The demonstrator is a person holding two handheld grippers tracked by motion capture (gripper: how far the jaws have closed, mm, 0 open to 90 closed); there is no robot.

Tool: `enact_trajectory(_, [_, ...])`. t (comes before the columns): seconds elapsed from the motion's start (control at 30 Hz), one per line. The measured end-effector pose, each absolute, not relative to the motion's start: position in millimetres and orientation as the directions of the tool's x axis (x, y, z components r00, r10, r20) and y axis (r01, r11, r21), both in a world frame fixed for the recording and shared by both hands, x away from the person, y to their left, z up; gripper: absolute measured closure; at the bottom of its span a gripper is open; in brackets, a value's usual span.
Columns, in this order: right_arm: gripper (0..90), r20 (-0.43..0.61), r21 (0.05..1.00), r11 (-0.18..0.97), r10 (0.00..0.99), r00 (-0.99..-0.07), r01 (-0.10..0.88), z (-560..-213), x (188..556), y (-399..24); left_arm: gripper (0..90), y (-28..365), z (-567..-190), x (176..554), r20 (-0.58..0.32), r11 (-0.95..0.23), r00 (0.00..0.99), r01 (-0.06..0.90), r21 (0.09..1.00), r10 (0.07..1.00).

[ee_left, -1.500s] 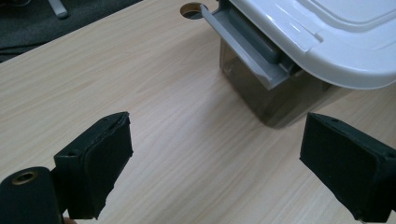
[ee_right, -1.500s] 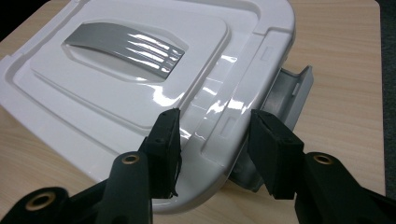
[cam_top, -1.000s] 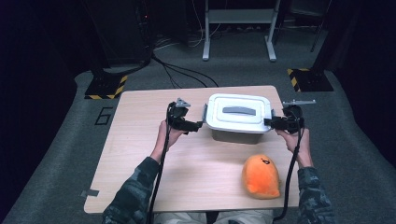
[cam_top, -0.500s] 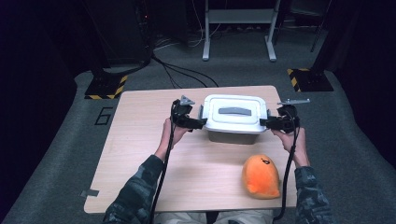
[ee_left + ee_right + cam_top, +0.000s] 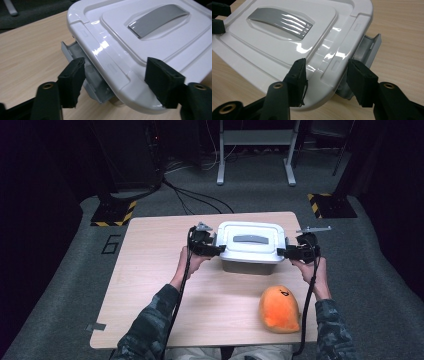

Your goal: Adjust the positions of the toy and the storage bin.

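Dim room hides box (image 5: 252, 251) beneath lid (image 5: 253, 240).

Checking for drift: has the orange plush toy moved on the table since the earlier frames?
No. The orange plush toy lies at the same spot near the table's front right edge, in front of the white box, as before.

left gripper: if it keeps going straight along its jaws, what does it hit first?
Most likely the rim of the white lid on the box: the left gripper straddles that edge, its jaws have just been closing, with the grey latch just below.
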State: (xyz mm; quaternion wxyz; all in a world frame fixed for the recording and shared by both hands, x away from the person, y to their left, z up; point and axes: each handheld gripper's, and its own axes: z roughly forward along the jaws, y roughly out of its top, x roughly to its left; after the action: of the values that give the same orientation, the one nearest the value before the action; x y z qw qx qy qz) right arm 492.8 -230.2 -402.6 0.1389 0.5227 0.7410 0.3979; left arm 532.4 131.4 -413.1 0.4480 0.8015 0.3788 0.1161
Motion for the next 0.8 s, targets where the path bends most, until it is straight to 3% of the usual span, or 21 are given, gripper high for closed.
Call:
enact_trajectory(0.1, [49.0,0.223,0.734,0.129,0.881,-0.417,0.667,-403.4,492.3,-231.0,43.7,133.5,-414.2,532.2,-0.195,-0.297,0.696,0.520,0.801,0.691])
enact_trajectory(0.8, [47.0,0.265,0.728,0.128,0.853,-0.449,0.673,-406.2,496.1,-223.5,43.1,147.1,-412.6,506.2,-0.228,-0.263,0.660,0.557,0.787,0.716])
